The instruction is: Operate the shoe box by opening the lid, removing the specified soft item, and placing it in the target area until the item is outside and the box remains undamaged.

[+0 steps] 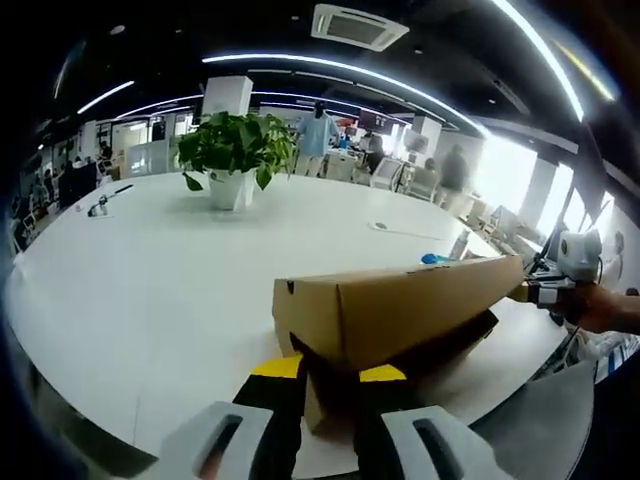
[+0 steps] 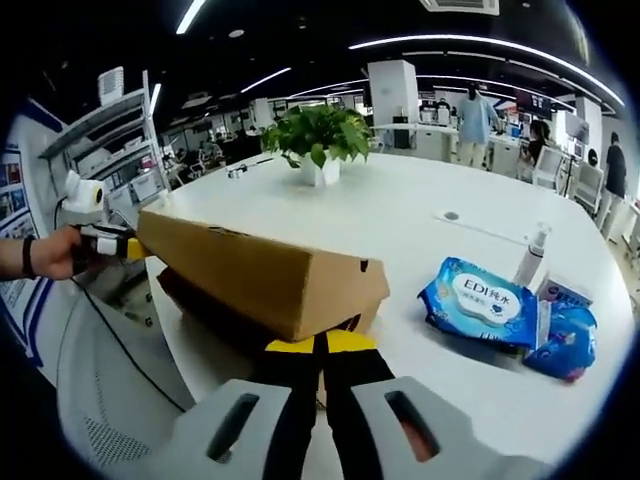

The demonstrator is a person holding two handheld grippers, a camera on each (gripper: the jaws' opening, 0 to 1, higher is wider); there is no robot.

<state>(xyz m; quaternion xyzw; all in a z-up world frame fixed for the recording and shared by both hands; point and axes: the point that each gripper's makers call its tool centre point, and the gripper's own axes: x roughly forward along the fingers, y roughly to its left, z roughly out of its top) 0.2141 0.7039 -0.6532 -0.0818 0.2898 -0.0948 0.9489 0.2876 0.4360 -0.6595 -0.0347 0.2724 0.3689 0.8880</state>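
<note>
A brown cardboard shoe box lies near the front edge of the white table [image 1: 150, 270]. Its lid [image 1: 400, 310] [image 2: 250, 270] is raised off the base [image 1: 317, 408], and a dark gap [image 2: 200, 300] runs beneath it. My left gripper [image 1: 330, 372] grips the lid's near end between its yellow-tipped jaws. My right gripper [image 2: 320, 343] is shut on the opposite end, jaws almost touching. Each gripper shows in the other's view at the lid's far end, the right gripper [image 1: 535, 292] and the left gripper [image 2: 125, 245], each held by a hand. The box's contents are hidden.
A potted plant [image 1: 235, 150] [image 2: 318, 135] stands mid-table. A blue wipes pack [image 2: 480, 300], a second blue pack [image 2: 565, 345] and a small spray bottle [image 2: 530, 255] lie beside the box. A grey chair [image 2: 110, 400] sits at the table's edge. People stand far behind.
</note>
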